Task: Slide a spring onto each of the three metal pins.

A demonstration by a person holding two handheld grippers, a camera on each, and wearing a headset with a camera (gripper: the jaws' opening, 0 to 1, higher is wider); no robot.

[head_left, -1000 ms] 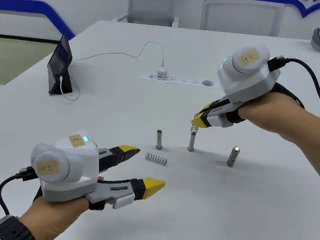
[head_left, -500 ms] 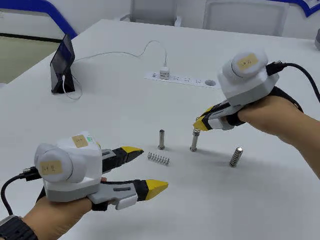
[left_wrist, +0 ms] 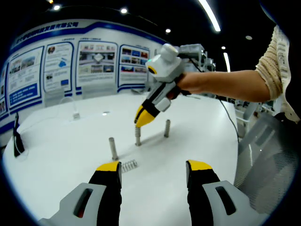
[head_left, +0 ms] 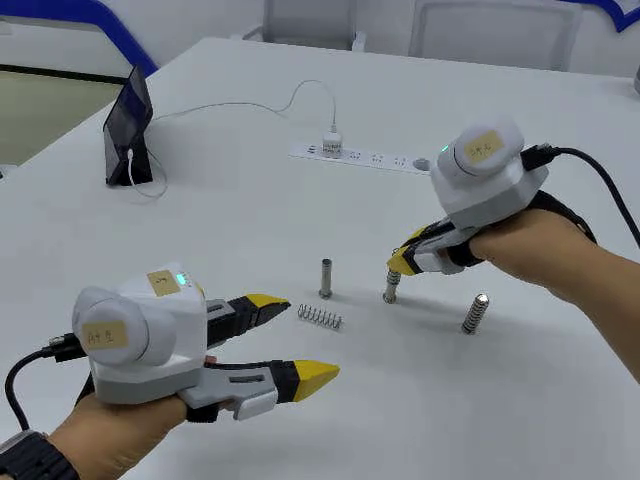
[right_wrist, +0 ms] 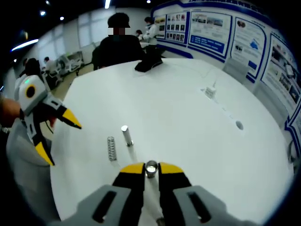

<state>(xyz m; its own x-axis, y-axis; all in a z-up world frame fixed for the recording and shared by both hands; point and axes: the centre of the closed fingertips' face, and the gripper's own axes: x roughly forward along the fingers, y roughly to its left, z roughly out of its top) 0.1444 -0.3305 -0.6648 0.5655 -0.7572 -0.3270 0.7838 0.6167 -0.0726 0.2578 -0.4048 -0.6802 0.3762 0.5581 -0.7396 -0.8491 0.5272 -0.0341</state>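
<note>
- Left gripper [head_left: 293, 337]: jaws wide, nothing held.
- Loose spring [head_left: 320, 318]: lies flat on the table [head_left: 200, 240], just past the left jaw tips at about 1 o'clock in the head view. Its long axis runs roughly 10-to-4.
- Bare pin [head_left: 326, 278]: upright, near the spring at its 12 o'clock.
- Middle pin [head_left: 392, 290]: the right gripper [head_left: 402, 263] is narrow, pinched about its head.
- Far-right pin [head_left: 475, 313]: already carries a spring.
- Judgement: the left gripper is the nearer one, and the spring must be stood upright.
</note>
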